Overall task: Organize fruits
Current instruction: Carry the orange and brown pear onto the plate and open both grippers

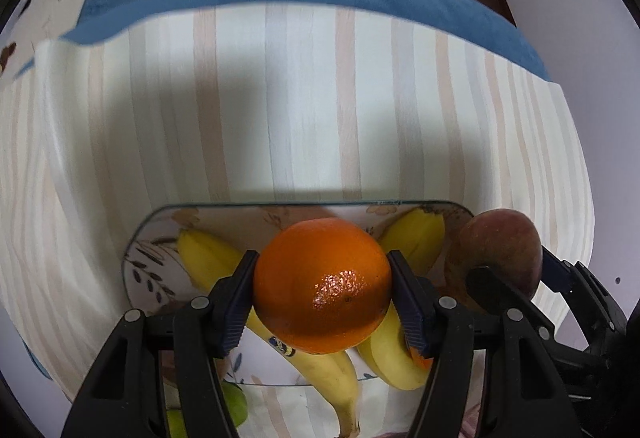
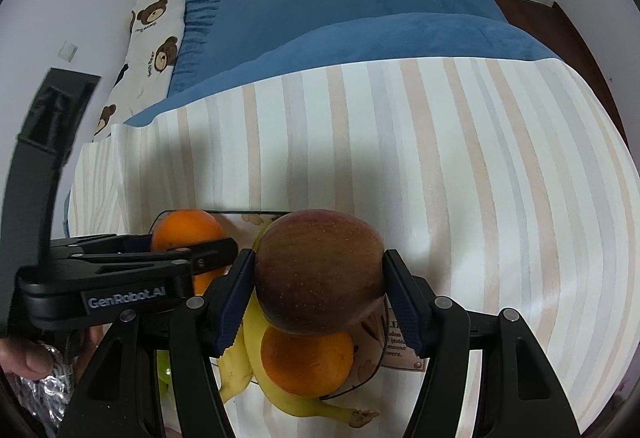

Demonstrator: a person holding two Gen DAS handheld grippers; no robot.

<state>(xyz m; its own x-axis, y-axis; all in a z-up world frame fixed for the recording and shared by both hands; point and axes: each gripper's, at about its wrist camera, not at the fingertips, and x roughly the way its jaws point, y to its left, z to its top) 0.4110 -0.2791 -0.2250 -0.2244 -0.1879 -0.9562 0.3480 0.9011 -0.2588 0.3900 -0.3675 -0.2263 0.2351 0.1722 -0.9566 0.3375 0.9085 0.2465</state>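
Tools both loaded above the tray (image 1: 160,222).
We hold an orange (image 1: 322,284) in the left tool (image 1: 322,292), an apple (image 2: 320,272) in the right tool (image 2: 320,288); bananas (image 1: 208,258) and a second orange (image 2: 306,364) lie there, green fruit (image 1: 236,404) waits lower left.

The held orange (image 1: 322,286) hides the middle of the bananas (image 1: 208,258) and much of the tray (image 1: 144,238). A green fruit (image 1: 236,404) shows only partly behind the left tool (image 1: 322,290). The tray's small print (image 2: 396,344) is unreadable.

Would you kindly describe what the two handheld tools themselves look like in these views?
Both are matte black plastic. The left tool and right tool each have two angular fingers with ribbed dark blue pads, and round silver pins at the joints. White "GenRobot.AI" lettering marks the left tool's side in the right wrist view.
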